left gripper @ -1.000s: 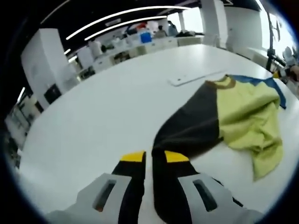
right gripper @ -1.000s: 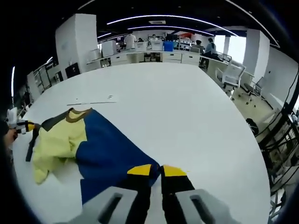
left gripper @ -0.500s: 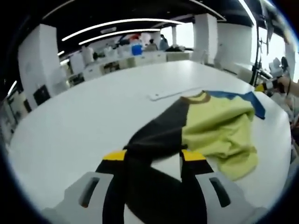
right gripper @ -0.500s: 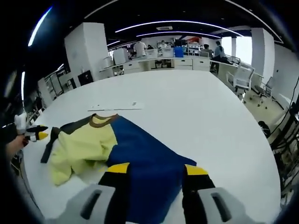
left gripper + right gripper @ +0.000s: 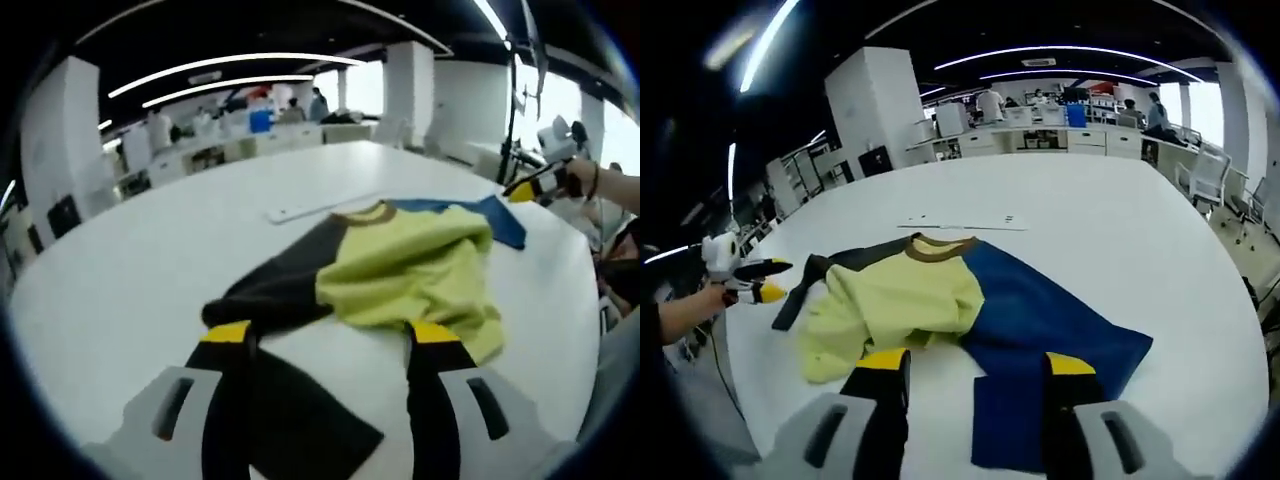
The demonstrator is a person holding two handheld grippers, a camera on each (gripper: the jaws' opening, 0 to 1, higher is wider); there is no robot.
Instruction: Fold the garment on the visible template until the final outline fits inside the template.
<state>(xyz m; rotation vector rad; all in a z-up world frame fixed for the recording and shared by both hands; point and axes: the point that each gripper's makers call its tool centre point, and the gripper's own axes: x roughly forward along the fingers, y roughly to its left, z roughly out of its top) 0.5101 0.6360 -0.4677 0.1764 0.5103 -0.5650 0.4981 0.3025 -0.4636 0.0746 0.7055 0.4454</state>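
Note:
A garment lies spread on the white table (image 5: 110, 270), with a yellow body (image 5: 410, 270), a brown collar, a black sleeve (image 5: 265, 295) and a blue sleeve (image 5: 500, 215). My left gripper (image 5: 330, 333) is open, its jaws wide apart over the end of the black sleeve, which rests flat on the table. In the right gripper view the yellow body (image 5: 895, 300) lies left of the blue sleeve (image 5: 1050, 325). My right gripper (image 5: 977, 362) is open above the blue sleeve's end. Each gripper appears in the other's view, hand-held: the right one (image 5: 540, 183) and the left one (image 5: 758, 282).
A thin white strip (image 5: 310, 208) lies on the table just past the collar, also seen as a strip (image 5: 965, 222) in the right gripper view. Desks and people fill the far background. Chairs (image 5: 1210, 175) stand beyond the table's right edge.
Both grippers went from shut on the sleeve ends to wide open, and the sleeves now lie loose on the table. Both cameras drew back from the garment.

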